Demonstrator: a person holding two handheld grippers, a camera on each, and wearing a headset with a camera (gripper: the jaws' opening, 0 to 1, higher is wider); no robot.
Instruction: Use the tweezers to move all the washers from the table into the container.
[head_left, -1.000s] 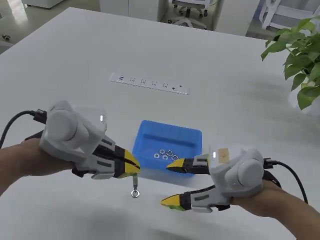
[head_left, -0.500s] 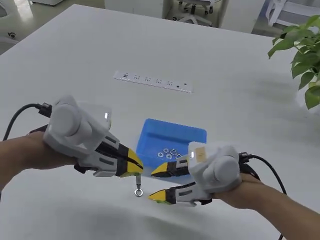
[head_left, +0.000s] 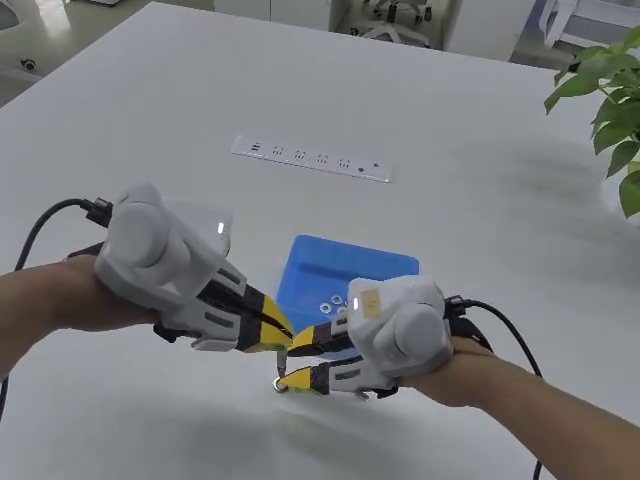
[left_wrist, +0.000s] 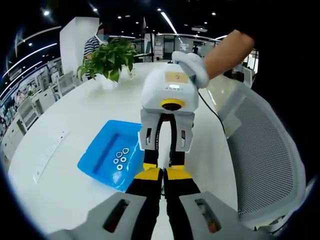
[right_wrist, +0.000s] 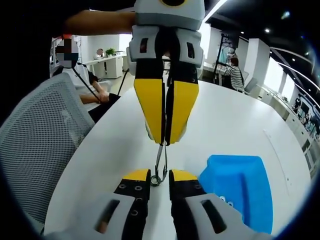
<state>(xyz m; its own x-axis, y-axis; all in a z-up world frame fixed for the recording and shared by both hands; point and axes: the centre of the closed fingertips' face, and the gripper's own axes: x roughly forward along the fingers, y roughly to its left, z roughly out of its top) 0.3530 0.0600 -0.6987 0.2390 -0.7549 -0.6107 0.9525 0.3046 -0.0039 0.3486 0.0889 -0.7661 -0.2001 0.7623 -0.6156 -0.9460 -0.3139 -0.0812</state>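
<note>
Tweezers (right_wrist: 161, 159) on a washer (right_wrist: 156, 180)
Left tool (right_wrist: 165, 136) clamped the tweezers (tips at the washer); right tool (right_wrist: 160, 176) stood narrowly parted around it, blue container (head_left: 340, 268) at one o'clock.

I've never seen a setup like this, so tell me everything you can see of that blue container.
The blue container is a shallow, open rectangular tray with low walls and rounded corners, plastic by its look. It sits flat on the white table, just beyond the right gripper. A few small silver washers lie loose inside it, clustered together.
</note>
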